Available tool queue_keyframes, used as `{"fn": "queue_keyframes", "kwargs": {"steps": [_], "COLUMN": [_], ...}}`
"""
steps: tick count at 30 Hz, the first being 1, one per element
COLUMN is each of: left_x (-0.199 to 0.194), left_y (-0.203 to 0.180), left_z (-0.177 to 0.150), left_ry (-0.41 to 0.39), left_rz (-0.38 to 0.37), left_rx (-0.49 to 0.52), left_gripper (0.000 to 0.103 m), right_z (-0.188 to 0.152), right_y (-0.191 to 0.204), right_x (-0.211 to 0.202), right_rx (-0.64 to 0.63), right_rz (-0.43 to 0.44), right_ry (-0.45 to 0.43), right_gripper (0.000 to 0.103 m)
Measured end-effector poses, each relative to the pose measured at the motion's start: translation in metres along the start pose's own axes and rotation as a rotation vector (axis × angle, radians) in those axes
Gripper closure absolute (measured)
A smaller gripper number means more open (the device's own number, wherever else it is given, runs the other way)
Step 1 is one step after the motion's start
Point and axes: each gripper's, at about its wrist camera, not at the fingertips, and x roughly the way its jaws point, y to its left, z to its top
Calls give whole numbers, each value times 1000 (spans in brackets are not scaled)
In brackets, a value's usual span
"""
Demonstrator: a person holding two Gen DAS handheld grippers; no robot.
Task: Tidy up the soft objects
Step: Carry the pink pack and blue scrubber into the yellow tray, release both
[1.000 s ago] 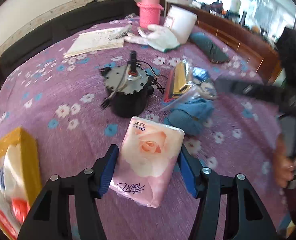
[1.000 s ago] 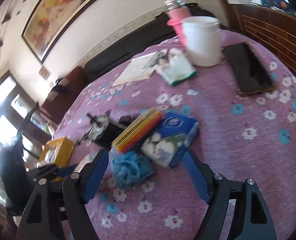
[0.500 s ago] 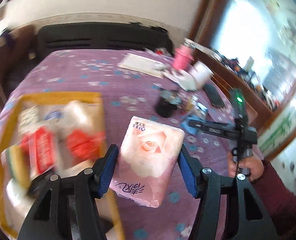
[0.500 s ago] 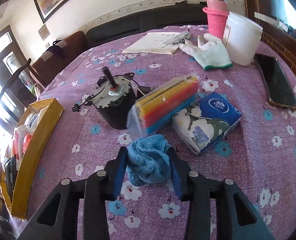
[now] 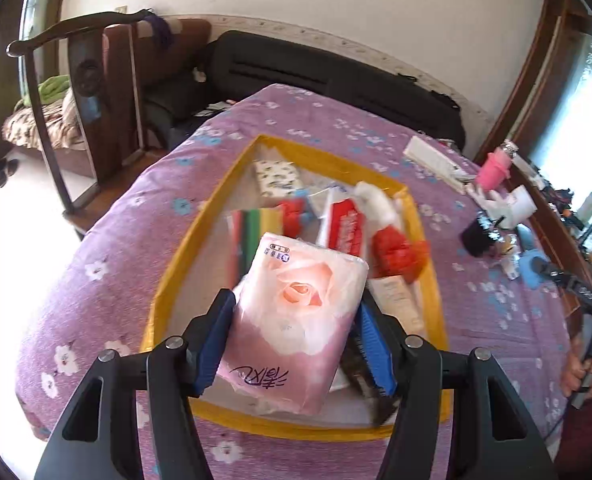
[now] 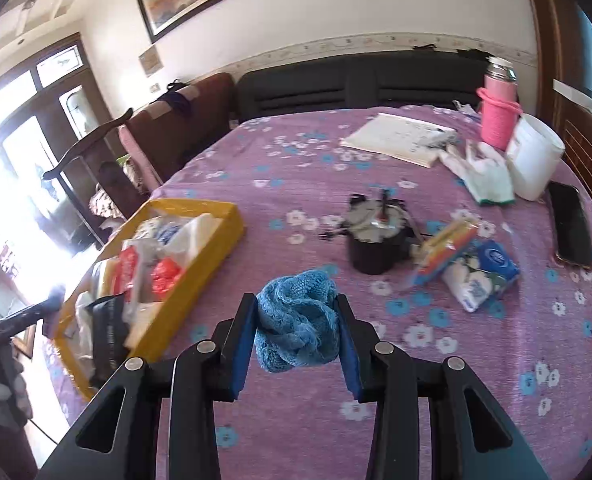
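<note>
My left gripper is shut on a pink rose-print tissue pack and holds it above the near end of the yellow box. The box holds several soft packs and red bags. My right gripper is shut on a bunched blue cloth and holds it above the purple flowered tablecloth. In the right wrist view the yellow box lies to the left. A blue tissue pack and a rainbow sponge pack lie to the right.
A black motor stands mid-table. A phone, white bucket, pink flask, white gloves and papers lie at the far right. A dark sofa and wooden chair stand beyond the table.
My left gripper carried the pink tissue pack leftward to above the yellow box. My right gripper closed on the blue cloth and lifted it off the table.
</note>
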Motion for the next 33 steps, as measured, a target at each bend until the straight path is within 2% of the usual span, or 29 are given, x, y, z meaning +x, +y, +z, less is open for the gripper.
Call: {"fn": "queue_keyframes", "kwargs": {"steps": [3,5,9,16,23,26,33], "left_x": [8,10,3,-15,-20,-18,-10], "left_y": [9,14,22,30,31,34,38], "left_z": [-7,-11,-15,-17,-21,-22,-23], "left_ry": [17,20,-16,-78,-100,-101,-95], "left_rz": [115,146,97,31,-37,-58,-79], "left_rx": [17,22,9,-28,-14,-18,-43], "left_gripper": [39,36,28,26,22,22,22], "right_z": [-1,-1,1,10,17,18,29], "right_y": [23,39,69,114,156,167,173], "right_x": [2,2,9,47,120,150,192], "right_rx": [-24,-36,-86,-123,-95,-97,-118], "right_rz": [28,57,81,145,262,216,90], "right_ry": [9,18,34,100,267,314,324], "right_gripper": [62,62,62,61,61,61,61]}}
